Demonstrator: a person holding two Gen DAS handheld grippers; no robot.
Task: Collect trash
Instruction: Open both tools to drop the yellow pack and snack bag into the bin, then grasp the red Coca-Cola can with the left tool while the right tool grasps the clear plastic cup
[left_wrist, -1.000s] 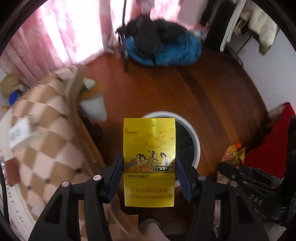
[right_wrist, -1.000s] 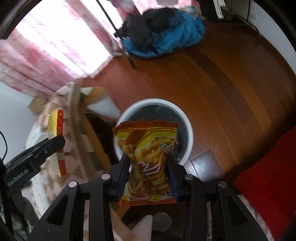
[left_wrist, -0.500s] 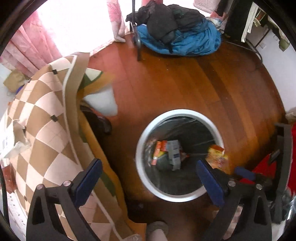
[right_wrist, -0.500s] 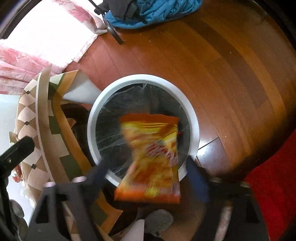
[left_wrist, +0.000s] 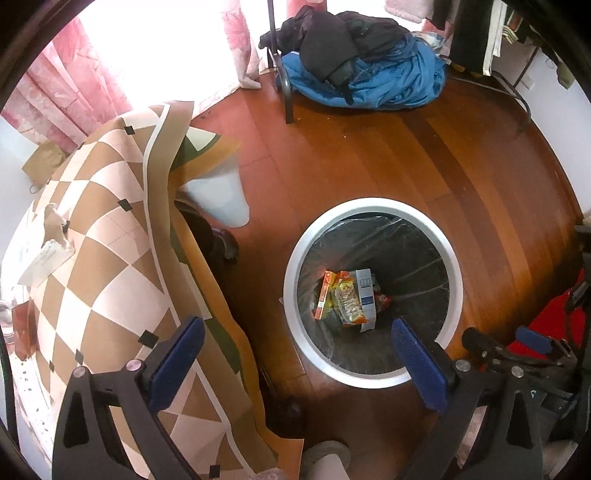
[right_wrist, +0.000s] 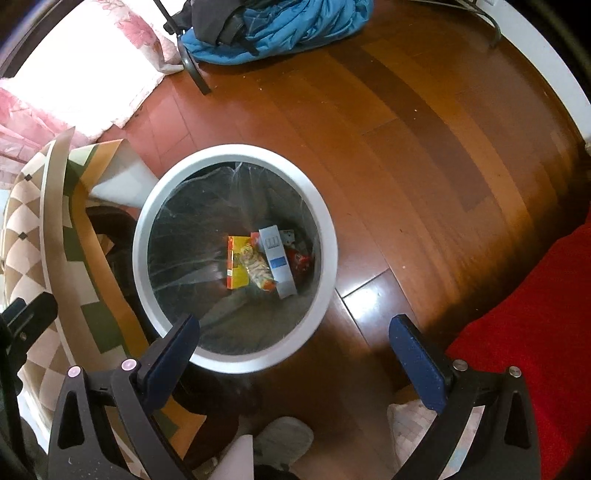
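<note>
Above the white-rimmed trash bin (right_wrist: 236, 155), you hold the right gripper (right_wrist: 295, 343) with its jaws wide apart and nothing between them. The left gripper (left_wrist: 299, 347) is likewise spread wide and empty, positioned over the near edge of the same bin (left_wrist: 373, 203).

The trash lies at the bottom of the bin, on the clear liner: one yellow cigarette pack (right_wrist: 236, 264), one snack bag (right_wrist: 258, 271) lying across it, and one white-and-blue carton (right_wrist: 277, 258) beside them. A small red wrapper (right_wrist: 301, 260) shows at the carton's far side; whether more lies beneath it cannot be determined.

Hazards from here:
- The two grippers sit close together; turning either one carelessly could knock them together.
- The checked tablecloth (left_wrist: 99, 236) hangs just beside the bin. A jaw could snag its edge as you swing back toward the table and drag off the crumpled paper (left_wrist: 48, 254) resting there.

Count: two grippers, one bin, at least four pieces of trash inside.
</note>
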